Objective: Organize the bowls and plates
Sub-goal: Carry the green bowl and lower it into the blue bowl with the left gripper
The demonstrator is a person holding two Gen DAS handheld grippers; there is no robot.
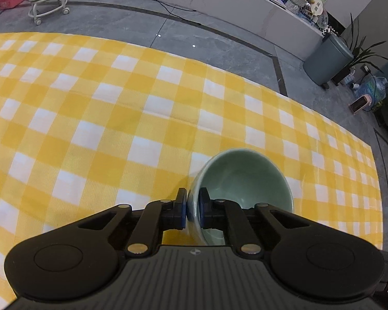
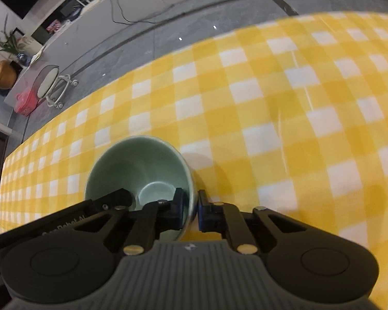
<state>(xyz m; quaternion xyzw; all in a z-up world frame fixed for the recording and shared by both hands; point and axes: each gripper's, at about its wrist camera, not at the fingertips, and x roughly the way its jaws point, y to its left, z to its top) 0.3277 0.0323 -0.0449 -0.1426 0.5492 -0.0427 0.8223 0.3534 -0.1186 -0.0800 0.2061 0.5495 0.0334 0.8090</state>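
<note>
Black tool (image 1: 192, 208), blue pads, ribbed grey housing

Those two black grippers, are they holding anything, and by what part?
Each is clamped on a green bowl's rim wall, one finger inside, one outside: left gripper on bowl, right gripper on bowl.

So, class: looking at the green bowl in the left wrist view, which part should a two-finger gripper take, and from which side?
Take the thin rim wall, from above. The green bowl stands upright and open on the checked cloth, too wide to span, so the left gripper pinches its near wall, one finger inside, one outside.
</note>
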